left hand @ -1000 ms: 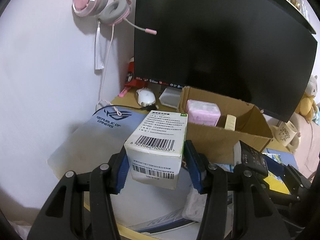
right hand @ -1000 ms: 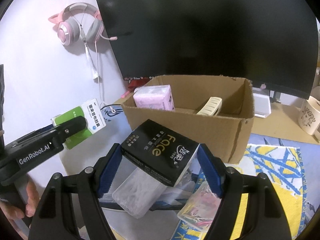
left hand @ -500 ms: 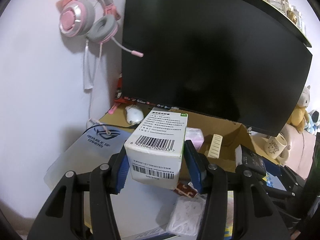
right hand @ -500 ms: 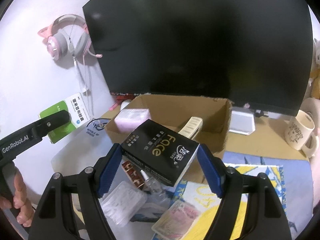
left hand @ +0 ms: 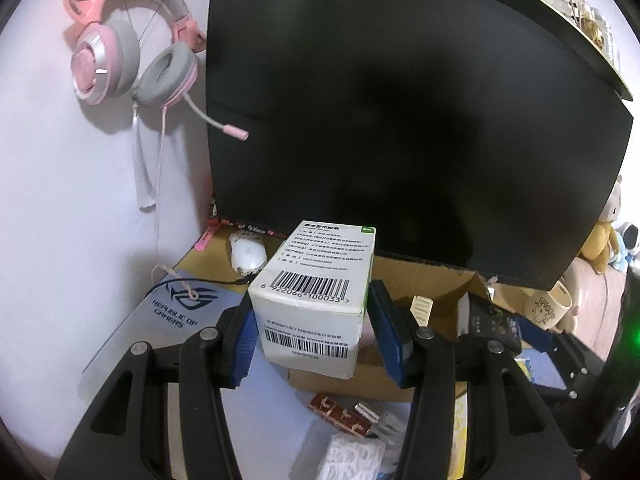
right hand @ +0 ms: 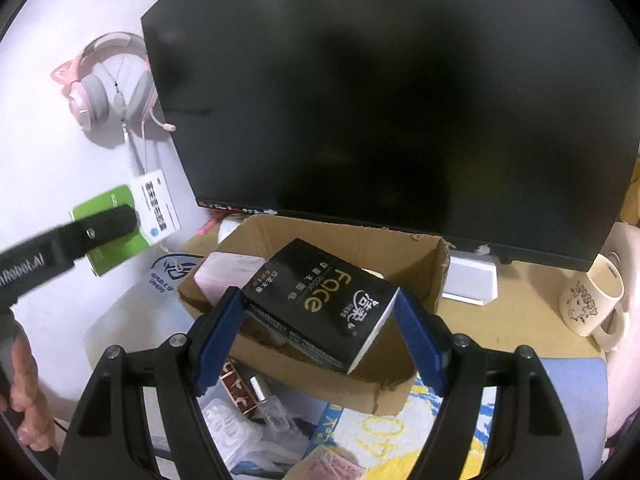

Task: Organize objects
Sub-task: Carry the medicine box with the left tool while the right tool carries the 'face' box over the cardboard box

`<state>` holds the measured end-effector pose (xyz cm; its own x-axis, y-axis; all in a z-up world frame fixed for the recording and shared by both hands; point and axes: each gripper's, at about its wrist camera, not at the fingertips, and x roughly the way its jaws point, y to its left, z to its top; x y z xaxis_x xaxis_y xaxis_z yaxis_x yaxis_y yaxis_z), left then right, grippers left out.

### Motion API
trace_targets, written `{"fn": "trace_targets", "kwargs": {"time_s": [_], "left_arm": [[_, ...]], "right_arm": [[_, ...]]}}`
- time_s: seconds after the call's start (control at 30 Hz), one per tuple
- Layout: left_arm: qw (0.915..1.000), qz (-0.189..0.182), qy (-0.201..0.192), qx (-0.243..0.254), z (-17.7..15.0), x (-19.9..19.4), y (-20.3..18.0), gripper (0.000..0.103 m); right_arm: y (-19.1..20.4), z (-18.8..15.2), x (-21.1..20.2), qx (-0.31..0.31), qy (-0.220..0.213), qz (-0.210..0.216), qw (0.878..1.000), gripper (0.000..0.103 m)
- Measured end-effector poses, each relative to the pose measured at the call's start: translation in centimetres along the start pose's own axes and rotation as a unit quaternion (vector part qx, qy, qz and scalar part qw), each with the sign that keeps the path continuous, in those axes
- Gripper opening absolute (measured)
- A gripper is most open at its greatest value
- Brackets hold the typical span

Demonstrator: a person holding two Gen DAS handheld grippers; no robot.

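My left gripper (left hand: pixel 312 334) is shut on a white and green barcode box (left hand: pixel 316 288) and holds it in the air left of the open cardboard box (left hand: pixel 436 304). It also shows in the right wrist view (right hand: pixel 132 224). My right gripper (right hand: pixel 320 336) is shut on a black Face tissue box (right hand: pixel 320 300), held tilted above the cardboard box (right hand: pixel 416 256). A pink pack (right hand: pixel 224 272) lies inside the box at its left end.
A big black monitor (left hand: pixel 400 120) stands right behind the box. Pink headphones (left hand: pixel 128 64) hang on the wall. A white mouse (left hand: pixel 248 256), a mug (right hand: pixel 592 300), a small bottle (right hand: pixel 268 400), plastic packs (right hand: pixel 228 428) and a yellow and blue cloth (right hand: pixel 400 428) lie on the desk.
Both grippers have risen with their boxes. The black tissue box has moved forward over the cardboard box; the desk items now sit lower in both views.
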<state>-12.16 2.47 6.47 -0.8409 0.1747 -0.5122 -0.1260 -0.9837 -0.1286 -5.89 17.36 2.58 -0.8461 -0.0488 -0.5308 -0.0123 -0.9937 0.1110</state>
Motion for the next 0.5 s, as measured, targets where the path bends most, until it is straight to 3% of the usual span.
{"fn": "trace_targets", "kwargs": {"time_s": [0.27, 0.5], "left_arm": [[0.9999, -0.003, -0.009, 0.009, 1.6, 1.3, -1.2, 0.051], [0.9987, -0.049, -0.012, 0.005, 2.0, 3.4, -2.4, 0.051]], "right_arm": [[-0.4, 1.0, 0.9, -0.011, -0.003, 0.001, 1.0, 0.082], [-2.0, 1.1, 2.8, 0.002, -0.004, 0.015, 1.0, 0.082]]}}
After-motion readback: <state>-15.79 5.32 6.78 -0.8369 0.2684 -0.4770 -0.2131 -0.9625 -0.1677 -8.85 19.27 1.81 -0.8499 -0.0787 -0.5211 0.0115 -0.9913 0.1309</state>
